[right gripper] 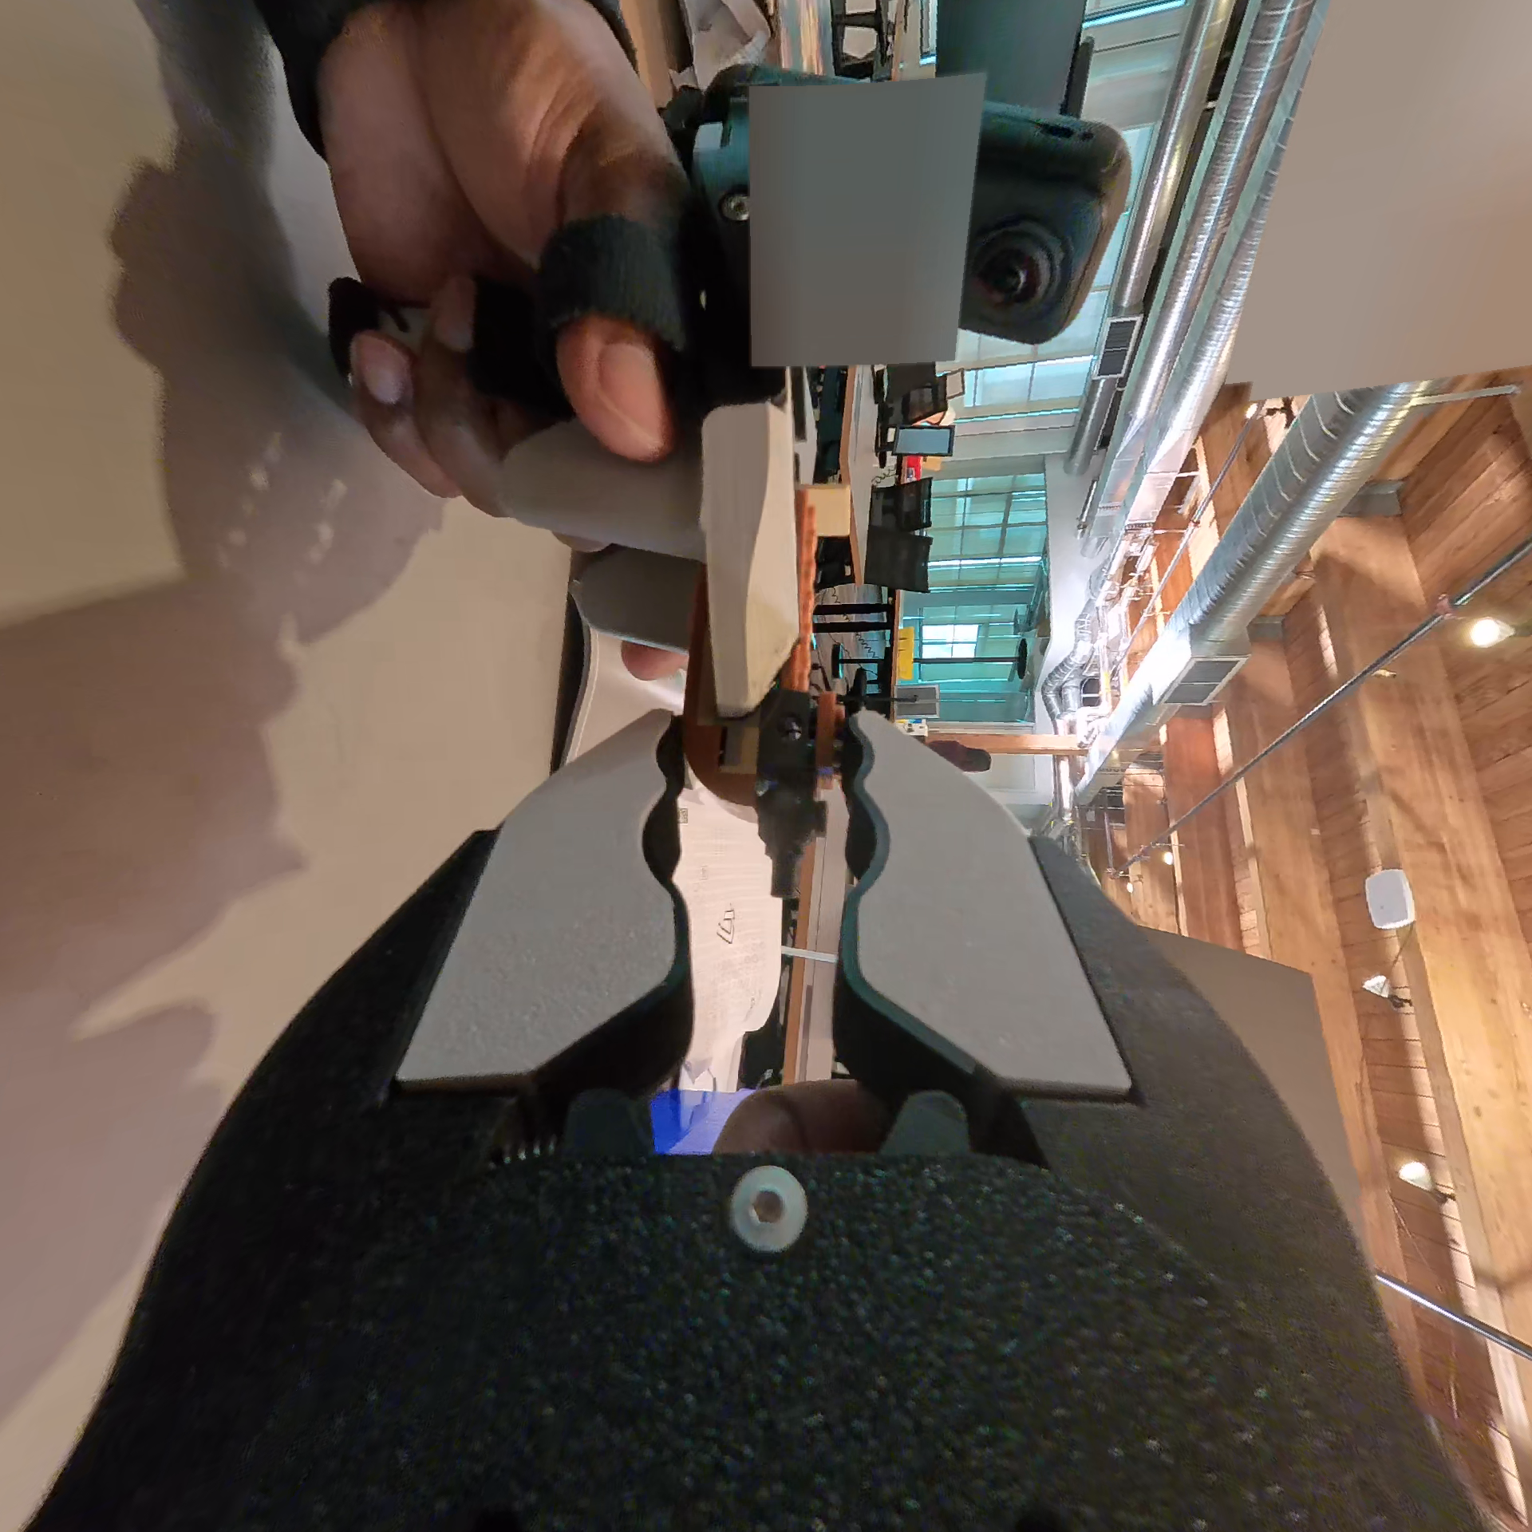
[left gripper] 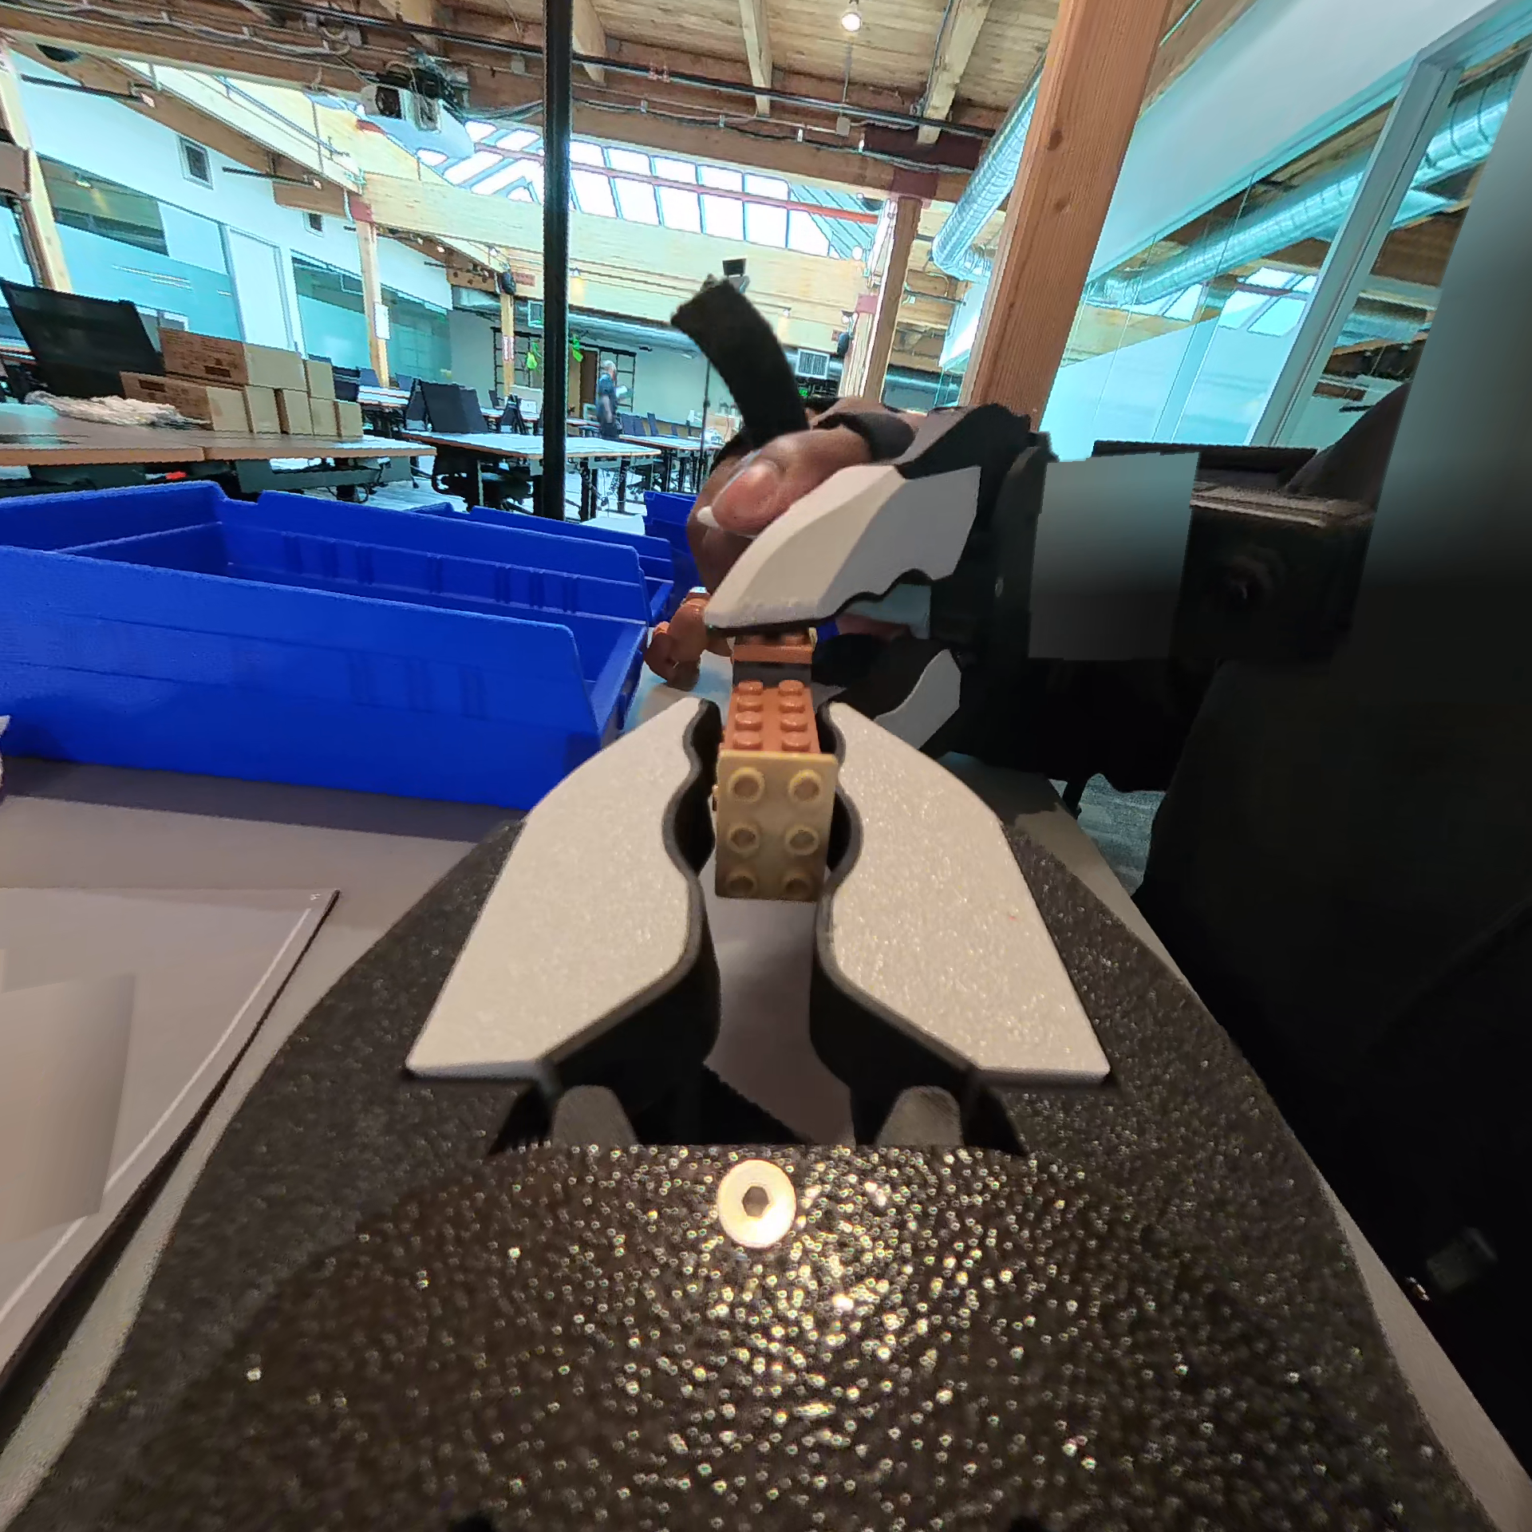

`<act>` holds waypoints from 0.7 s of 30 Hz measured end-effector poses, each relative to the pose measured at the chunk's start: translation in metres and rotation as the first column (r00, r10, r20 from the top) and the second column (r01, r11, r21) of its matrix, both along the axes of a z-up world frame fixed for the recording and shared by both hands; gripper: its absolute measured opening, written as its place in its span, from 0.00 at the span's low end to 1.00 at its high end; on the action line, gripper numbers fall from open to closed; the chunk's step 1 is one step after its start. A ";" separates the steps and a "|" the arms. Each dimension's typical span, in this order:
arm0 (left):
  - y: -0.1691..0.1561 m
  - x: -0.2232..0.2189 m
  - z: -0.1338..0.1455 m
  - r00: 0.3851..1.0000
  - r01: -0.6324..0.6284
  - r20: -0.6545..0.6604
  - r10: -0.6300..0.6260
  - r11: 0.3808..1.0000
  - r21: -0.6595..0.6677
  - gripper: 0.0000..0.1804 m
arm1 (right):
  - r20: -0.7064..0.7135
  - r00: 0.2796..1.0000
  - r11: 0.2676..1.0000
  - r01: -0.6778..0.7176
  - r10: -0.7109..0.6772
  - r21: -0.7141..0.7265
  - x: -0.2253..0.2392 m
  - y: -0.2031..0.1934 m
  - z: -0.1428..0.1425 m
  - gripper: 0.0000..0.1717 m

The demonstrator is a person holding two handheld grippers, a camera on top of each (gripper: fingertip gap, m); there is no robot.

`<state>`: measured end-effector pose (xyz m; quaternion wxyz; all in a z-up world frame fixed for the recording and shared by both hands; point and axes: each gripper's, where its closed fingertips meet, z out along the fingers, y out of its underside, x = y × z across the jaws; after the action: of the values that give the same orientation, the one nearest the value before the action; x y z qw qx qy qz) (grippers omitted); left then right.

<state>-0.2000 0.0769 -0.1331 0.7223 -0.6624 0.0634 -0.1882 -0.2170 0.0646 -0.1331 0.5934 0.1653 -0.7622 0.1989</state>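
Note:
My left gripper (left gripper: 771, 729) is shut on a small brick assembly. A tan studded plate (left gripper: 775, 821) faces the camera between the pads, and an orange-brown brick (left gripper: 771, 713) runs on past the fingertips. My right gripper (left gripper: 779, 655) comes in from the right, one finger above and one below the assembly's far end. In the right wrist view my right gripper (right gripper: 763, 746) is shut on that end, its pads on a rounded brown piece (right gripper: 705, 754) and a brown plate, with a black part (right gripper: 787, 746) between them. The left gripper (right gripper: 705, 663) and the hand holding it (right gripper: 497, 249) sit just beyond.
Blue plastic bins (left gripper: 290, 647) stand on the grey table (left gripper: 207, 837) at the left. A pale flat sheet (left gripper: 166, 995) lies near the front left. A dark bulky object (left gripper: 1368, 746) fills the right side. A black pole (left gripper: 557, 249) rises behind the bins. The grippers are tip to tip, or close to it.

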 end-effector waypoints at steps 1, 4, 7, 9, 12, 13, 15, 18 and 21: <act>0.000 0.000 0.000 1.000 -0.001 0.006 0.001 1.000 0.005 0.12 | 0.000 1.000 1.000 -0.001 0.001 -0.004 0.000 0.000 0.000 0.21; -0.001 0.001 0.003 0.999 0.004 0.032 -0.004 1.000 0.016 0.12 | 0.001 1.000 1.000 -0.006 0.006 -0.009 0.001 -0.001 0.002 0.21; 0.000 0.002 0.002 1.000 0.004 0.029 -0.005 1.000 0.011 0.12 | 0.006 1.000 1.000 -0.013 0.013 0.003 0.002 0.000 0.001 0.20; 0.000 0.002 0.001 1.000 0.007 0.029 -0.007 1.000 0.008 0.12 | 0.017 1.000 1.000 -0.013 0.013 0.002 0.002 0.000 0.001 0.20; 0.000 0.003 0.001 1.000 0.007 0.030 -0.007 1.000 0.007 0.12 | 0.025 1.000 1.000 -0.012 0.012 0.003 0.003 0.000 0.000 0.20; 0.000 0.003 0.001 1.000 0.007 0.030 -0.007 1.000 0.006 0.12 | 0.028 1.000 1.000 -0.011 0.011 0.006 0.003 0.000 0.000 0.20; 0.000 0.003 0.001 0.999 0.006 0.033 -0.006 1.000 0.007 0.12 | 0.031 0.999 1.000 -0.011 0.011 0.004 0.003 0.000 0.001 0.20; 0.000 0.003 0.001 0.999 0.004 0.037 -0.004 1.000 0.003 0.12 | 0.024 1.000 1.000 -0.010 0.010 0.011 0.003 0.000 0.000 0.20; 0.000 0.002 0.002 0.999 0.002 0.048 -0.003 1.000 0.004 0.12 | 0.014 1.000 1.000 -0.007 0.007 0.022 0.002 0.000 0.001 0.20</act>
<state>-0.1976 0.0773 -0.1316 0.7246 -0.6563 0.0472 -0.2049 -0.2147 0.0649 -0.1323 0.5857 0.1731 -0.7678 0.1938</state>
